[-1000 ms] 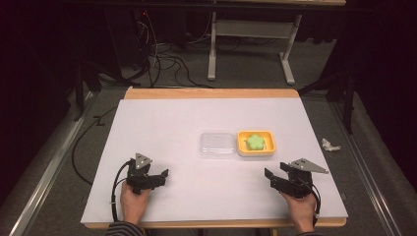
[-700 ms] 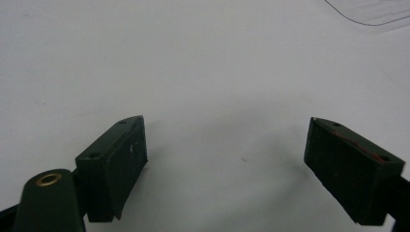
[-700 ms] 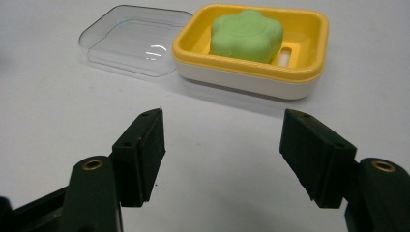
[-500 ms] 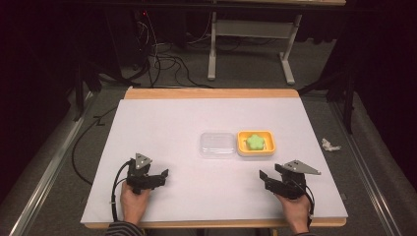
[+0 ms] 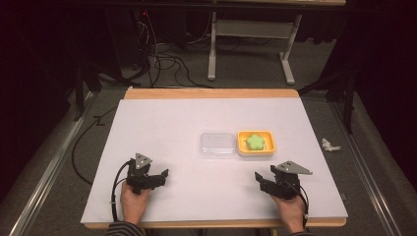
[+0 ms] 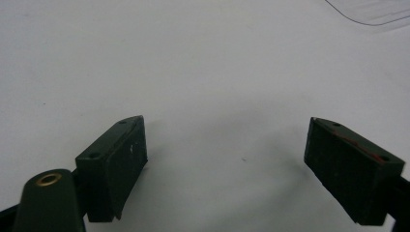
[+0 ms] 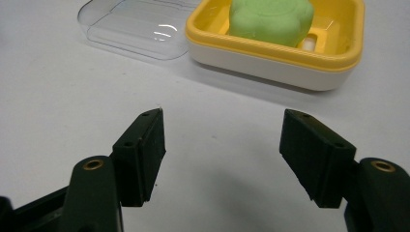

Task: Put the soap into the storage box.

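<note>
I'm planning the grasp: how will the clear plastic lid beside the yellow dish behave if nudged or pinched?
The clear, thin-walled plastic lid looks light, so a nudge would probably slide it over the smooth white table. Pinched, its walls may flex. It lies flat and low, so tipping seems unlikely; the glossy surface could slip.

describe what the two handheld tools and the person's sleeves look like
Both the left tool and the right tool are black, each with a grey three-cornered plate on top and a trailing black cable. Their jaws are blocky dark pads with brass-coloured pivots. A striped sleeve shows.
</note>
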Available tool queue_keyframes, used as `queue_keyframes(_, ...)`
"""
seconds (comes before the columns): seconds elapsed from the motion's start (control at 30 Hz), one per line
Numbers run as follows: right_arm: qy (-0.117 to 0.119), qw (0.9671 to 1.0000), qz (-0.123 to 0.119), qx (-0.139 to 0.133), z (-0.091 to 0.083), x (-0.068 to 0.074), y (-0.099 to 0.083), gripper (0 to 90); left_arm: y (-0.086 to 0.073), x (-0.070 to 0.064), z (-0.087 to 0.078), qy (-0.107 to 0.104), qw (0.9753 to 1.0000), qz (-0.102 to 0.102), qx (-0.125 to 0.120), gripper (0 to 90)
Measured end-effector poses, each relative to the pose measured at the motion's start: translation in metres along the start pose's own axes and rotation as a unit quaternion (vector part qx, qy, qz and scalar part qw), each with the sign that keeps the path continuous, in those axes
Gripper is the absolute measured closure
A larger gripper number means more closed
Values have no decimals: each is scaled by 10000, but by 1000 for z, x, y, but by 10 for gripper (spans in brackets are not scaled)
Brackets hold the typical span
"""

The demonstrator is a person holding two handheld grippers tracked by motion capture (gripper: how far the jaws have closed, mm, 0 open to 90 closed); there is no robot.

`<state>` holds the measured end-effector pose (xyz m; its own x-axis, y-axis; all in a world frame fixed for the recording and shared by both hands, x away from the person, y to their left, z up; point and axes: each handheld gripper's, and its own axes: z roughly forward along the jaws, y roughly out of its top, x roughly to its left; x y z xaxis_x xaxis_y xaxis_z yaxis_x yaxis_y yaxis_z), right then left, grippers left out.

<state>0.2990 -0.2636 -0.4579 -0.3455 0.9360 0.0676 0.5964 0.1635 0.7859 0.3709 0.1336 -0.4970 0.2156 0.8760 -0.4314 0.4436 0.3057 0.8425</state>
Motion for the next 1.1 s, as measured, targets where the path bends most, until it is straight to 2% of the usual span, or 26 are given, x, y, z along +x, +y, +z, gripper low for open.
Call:
queue_keyframes(0.3, -16, 9999, -44, 120, 6, 4, -1, 337, 0, 0, 0, 2, 10000, 3, 9, 159)
queue_keyframes(0.6, -49, 9996, -199, 215, 13, 7, 2, 338, 0, 0, 1, 4, 10000, 8, 17, 159)
queue_keyframes(1.1, -77, 9992, -290, 269, 25, 10, 4, 338, 0, 0, 0, 3, 10000, -4, 0, 158)
